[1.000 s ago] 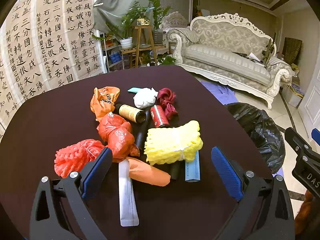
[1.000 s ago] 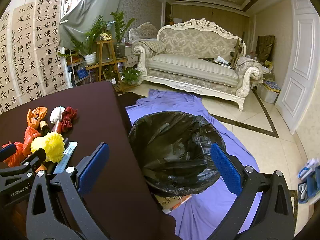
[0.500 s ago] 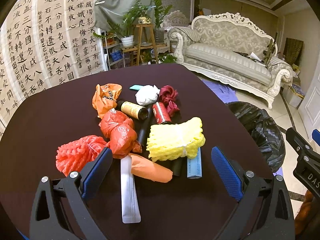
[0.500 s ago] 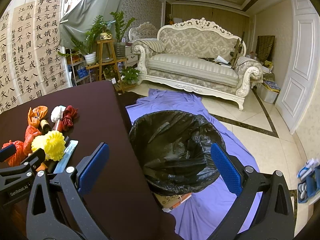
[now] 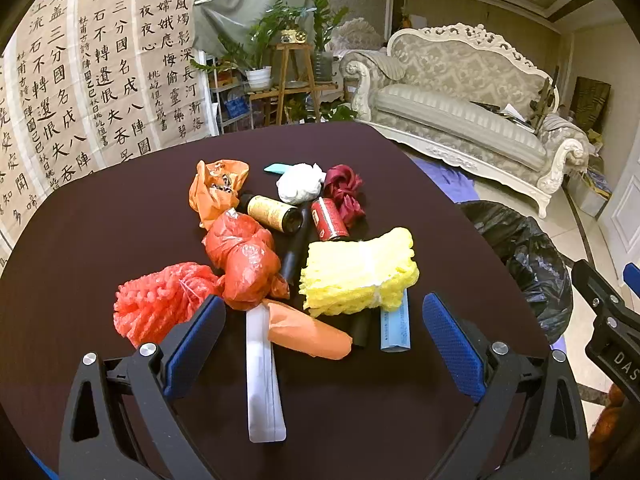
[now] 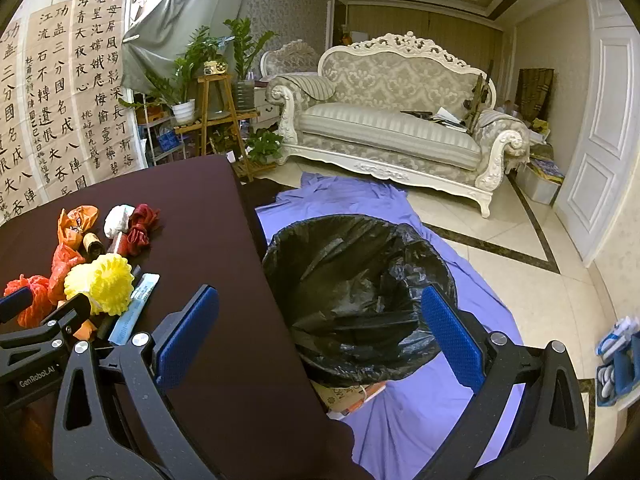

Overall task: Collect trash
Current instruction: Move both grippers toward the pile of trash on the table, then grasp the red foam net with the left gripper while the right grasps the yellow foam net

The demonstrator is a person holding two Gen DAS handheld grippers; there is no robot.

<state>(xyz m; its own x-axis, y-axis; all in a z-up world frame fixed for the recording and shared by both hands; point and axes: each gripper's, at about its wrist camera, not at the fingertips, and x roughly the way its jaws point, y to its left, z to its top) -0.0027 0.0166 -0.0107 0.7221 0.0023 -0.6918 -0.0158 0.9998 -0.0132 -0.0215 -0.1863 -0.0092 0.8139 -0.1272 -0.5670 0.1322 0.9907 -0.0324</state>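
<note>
Left gripper (image 5: 324,336) agape, empty, over trash pile (image 5: 296,248) mid-table (image 5: 80,240); right gripper (image 6: 320,328) agape above bin bag (image 6: 360,280) beside table's right edge. Risk: overlapping items snag, dragging neighbours off.

Crinkled glossy plastic bin liner (image 6: 360,280), yellow foam netting (image 5: 358,272), matt dark table (image 5: 100,240).

Left faces trash pile (image 5: 304,256), right faces bin (image 6: 360,296)
</note>
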